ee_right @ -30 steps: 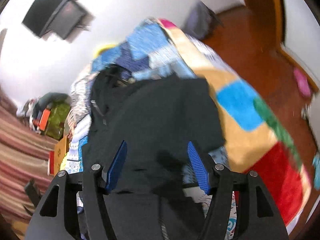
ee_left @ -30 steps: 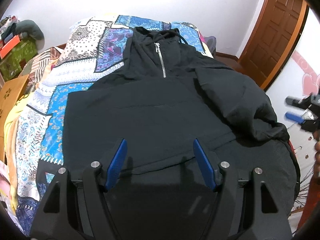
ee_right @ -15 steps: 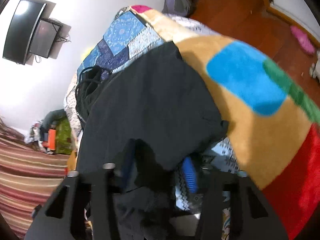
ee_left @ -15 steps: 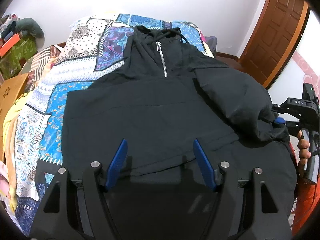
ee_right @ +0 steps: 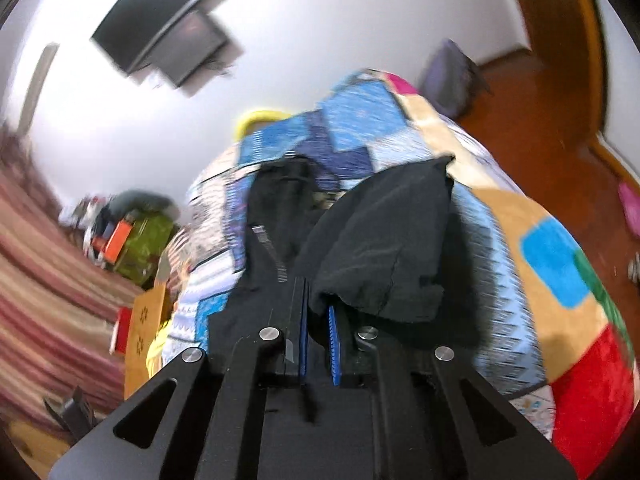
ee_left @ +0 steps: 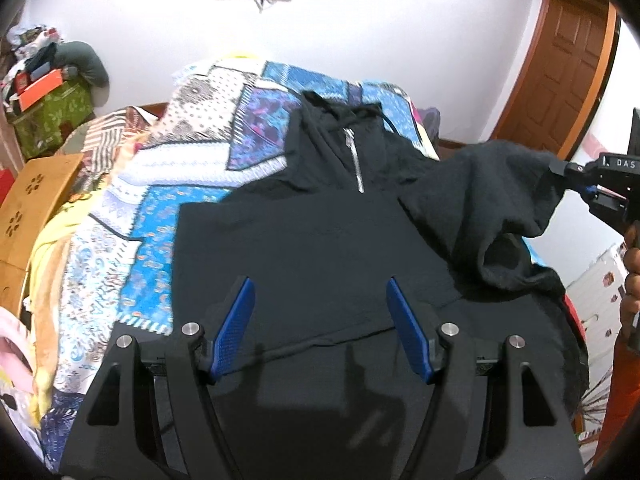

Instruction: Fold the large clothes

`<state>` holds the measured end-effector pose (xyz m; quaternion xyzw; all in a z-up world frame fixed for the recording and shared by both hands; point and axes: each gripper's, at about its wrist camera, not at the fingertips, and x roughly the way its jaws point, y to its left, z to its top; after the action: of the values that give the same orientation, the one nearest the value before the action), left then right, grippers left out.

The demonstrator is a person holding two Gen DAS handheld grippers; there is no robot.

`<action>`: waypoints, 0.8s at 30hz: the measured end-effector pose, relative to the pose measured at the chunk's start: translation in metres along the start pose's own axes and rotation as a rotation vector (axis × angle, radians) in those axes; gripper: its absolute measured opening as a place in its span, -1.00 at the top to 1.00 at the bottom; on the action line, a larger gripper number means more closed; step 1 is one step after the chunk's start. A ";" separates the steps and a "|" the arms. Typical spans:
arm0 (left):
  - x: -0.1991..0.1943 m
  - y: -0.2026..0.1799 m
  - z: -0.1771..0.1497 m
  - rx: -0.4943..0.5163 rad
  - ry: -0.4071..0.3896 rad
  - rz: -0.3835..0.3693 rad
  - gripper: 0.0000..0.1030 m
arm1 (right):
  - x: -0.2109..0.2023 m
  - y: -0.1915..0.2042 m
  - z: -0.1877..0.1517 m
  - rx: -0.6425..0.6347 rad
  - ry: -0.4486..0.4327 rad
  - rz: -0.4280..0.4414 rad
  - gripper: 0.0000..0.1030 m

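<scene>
A black zip-neck hoodie (ee_left: 304, 248) lies face up on the patchwork bedspread (ee_left: 160, 216), hood toward the far wall. My left gripper (ee_left: 322, 328) is open and empty, hovering above the hoodie's lower front. My right gripper (ee_right: 318, 332) is shut on the hoodie's right sleeve (ee_right: 384, 248) and holds it lifted off the bed. In the left wrist view the right gripper (ee_left: 576, 184) shows at the right edge with the raised sleeve (ee_left: 492, 200) hanging from it.
A wooden door (ee_left: 568, 72) stands at the back right. A green box with clutter (ee_left: 52, 112) and a cardboard box (ee_left: 32, 200) sit left of the bed. A dark screen (ee_right: 168, 44) hangs on the wall. The bedspread drapes to a wooden floor (ee_right: 552, 128).
My right gripper has closed on the right sleeve and lifted it up off the bed. My left gripper has stayed open above the hoodie's front, barely moving.
</scene>
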<state>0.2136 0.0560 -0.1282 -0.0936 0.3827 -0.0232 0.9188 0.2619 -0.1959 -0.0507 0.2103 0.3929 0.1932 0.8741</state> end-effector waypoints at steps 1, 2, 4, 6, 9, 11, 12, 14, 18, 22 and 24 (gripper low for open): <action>-0.006 0.006 0.000 -0.009 -0.012 0.004 -0.31 | 0.004 0.009 0.000 -0.020 0.006 0.011 0.85; -0.009 0.010 -0.001 -0.014 -0.018 0.008 -0.31 | 0.009 0.019 -0.002 -0.042 0.015 0.027 0.85; -0.018 0.024 -0.003 -0.033 -0.032 0.024 -0.31 | 0.022 0.045 -0.005 -0.095 0.054 0.066 0.85; -0.025 0.035 -0.007 -0.049 -0.037 0.041 -0.31 | 0.040 0.073 -0.012 -0.164 0.097 0.099 0.85; -0.036 0.055 -0.012 -0.070 -0.047 0.071 -0.31 | 0.071 0.104 -0.028 -0.259 0.177 0.125 0.85; -0.043 0.069 -0.015 -0.087 -0.053 0.097 -0.31 | 0.096 0.122 -0.046 -0.315 0.257 0.132 0.85; -0.045 0.075 -0.017 -0.099 -0.053 0.106 -0.31 | 0.111 0.129 -0.057 -0.336 0.303 0.135 0.85; -0.049 0.089 -0.022 -0.133 -0.051 0.120 -0.32 | 0.141 0.141 -0.083 -0.364 0.411 0.137 0.85; -0.052 0.109 -0.031 -0.186 -0.043 0.142 -0.36 | 0.178 0.153 -0.131 -0.454 0.581 0.111 0.85; -0.045 0.119 -0.038 -0.217 -0.013 0.151 -0.36 | 0.182 0.154 -0.152 -0.515 0.686 0.070 0.85; -0.040 0.120 -0.040 -0.231 0.004 0.143 -0.36 | 0.173 0.151 -0.149 -0.530 0.669 0.052 0.85</action>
<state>0.1533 0.1723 -0.1507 -0.1713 0.3904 0.0864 0.9005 0.2277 0.0492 -0.1670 -0.0861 0.5860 0.3670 0.7173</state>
